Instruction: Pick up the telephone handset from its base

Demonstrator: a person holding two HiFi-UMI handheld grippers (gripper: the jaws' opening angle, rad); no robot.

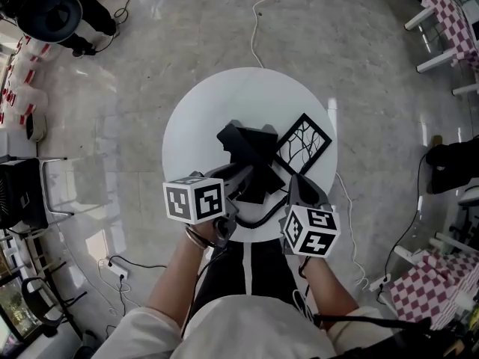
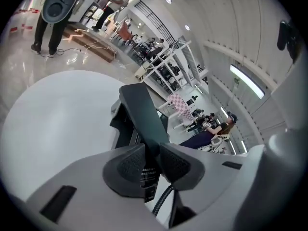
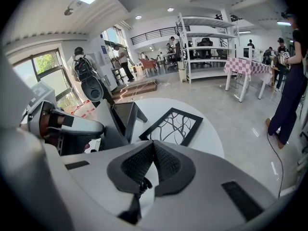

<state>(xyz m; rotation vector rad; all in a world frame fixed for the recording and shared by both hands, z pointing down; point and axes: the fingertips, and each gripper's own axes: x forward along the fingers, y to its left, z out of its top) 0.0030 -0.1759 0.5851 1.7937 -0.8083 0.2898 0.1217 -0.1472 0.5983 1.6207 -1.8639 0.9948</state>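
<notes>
On the round white table (image 1: 198, 111) sits the black telephone base (image 1: 238, 142). The black handset (image 1: 260, 179) lies aslant above the base, and my left gripper (image 1: 241, 179) is shut on its near end. In the left gripper view the handset (image 2: 141, 112) rises from between the pads (image 2: 126, 166), with the base (image 2: 118, 123) behind it. Its coiled cord (image 1: 262, 219) curves across to my right gripper (image 1: 297, 191). My right gripper (image 3: 153, 159) is shut, pads touching, and the cord (image 3: 142, 184) shows just below them; whether it is pinched I cannot tell.
A black picture frame with a branch pattern (image 1: 303, 142) lies on the table's right side, near the base. Cables and a power strip (image 1: 116, 269) trail over the shiny floor. A black chair (image 1: 22, 193) stands left; checked tables (image 1: 449, 21) and a person's shoes (image 1: 449, 163) are on the right.
</notes>
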